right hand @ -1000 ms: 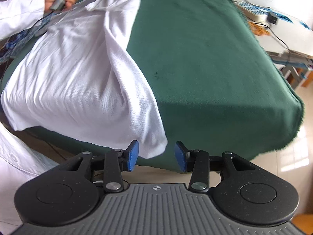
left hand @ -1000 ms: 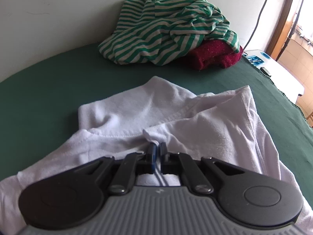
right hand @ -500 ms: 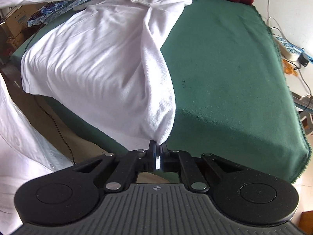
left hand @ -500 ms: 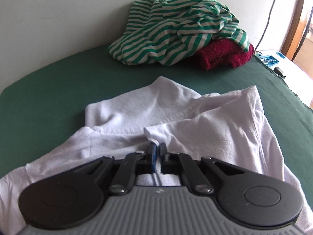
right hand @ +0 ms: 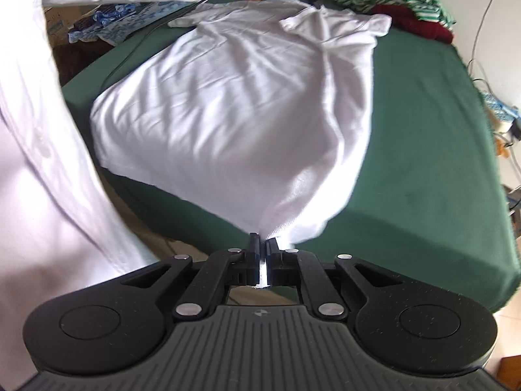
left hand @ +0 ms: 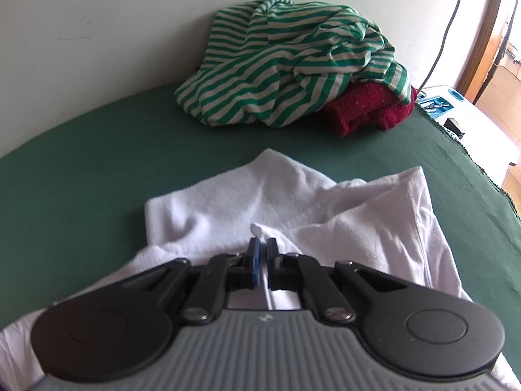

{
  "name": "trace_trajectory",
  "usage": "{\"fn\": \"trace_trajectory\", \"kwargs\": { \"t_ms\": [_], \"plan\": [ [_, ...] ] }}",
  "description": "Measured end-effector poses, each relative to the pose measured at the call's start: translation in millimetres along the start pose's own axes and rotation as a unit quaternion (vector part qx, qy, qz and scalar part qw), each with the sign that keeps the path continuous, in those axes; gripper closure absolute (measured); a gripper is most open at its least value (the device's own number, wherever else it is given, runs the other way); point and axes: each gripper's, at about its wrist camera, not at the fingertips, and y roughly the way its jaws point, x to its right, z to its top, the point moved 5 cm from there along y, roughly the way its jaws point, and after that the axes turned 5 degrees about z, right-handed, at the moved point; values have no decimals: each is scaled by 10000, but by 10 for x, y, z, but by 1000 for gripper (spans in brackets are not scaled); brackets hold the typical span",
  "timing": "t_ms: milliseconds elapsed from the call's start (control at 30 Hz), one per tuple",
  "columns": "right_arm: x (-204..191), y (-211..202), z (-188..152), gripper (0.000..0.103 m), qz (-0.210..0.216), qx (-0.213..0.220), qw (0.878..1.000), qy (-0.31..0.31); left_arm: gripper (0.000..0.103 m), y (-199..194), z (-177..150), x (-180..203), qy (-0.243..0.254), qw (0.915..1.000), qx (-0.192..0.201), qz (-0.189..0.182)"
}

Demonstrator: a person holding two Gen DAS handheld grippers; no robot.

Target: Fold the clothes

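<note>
No container in view. White shirt (right hand: pixel 234 114) on green worktop (right hand: pixel 423 150); left tongs (left hand: pixel 262 251) pinching its shoulder, right tongs (right hand: pixel 263 244) pinching its hem.

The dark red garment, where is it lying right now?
In the left wrist view the dark red garment lies at the far right of the green table, tucked under the striped garment by the wall.

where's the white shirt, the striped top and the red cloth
white shirt (right hand: pixel 234 104), right wrist view, middle of its body
striped top (left hand: pixel 280 65), left wrist view, middle of the heap
red cloth (left hand: pixel 368 107), left wrist view, its front fold
</note>
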Motion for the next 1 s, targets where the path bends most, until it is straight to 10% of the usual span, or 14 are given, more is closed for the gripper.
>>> {"fn": "trace_trajectory", "kwargs": {
  "t_ms": [400,533,633,867,1000],
  "plan": [
    [-282,615,-182,99,95,-895,9952,375,101,25,-33,-208,-47,9989,-214,-408],
    [-104,256,165,96,-280,71,9958,873,100,-269,-296,-212,85,9964,-190,-817],
    [114,100,411,75,-923,898,9841,1223,91,-394,-574,-166,38,9932,-372,-1101],
    [202,327,560,71,-1311,928,9820,994,54,-524,-997,-3,-293,9874,-540,-1461],
    [178,428,607,73,-1590,828,9808,762,58,-545,-1025,88,-196,9903,-436,-1308]
  ]
}}
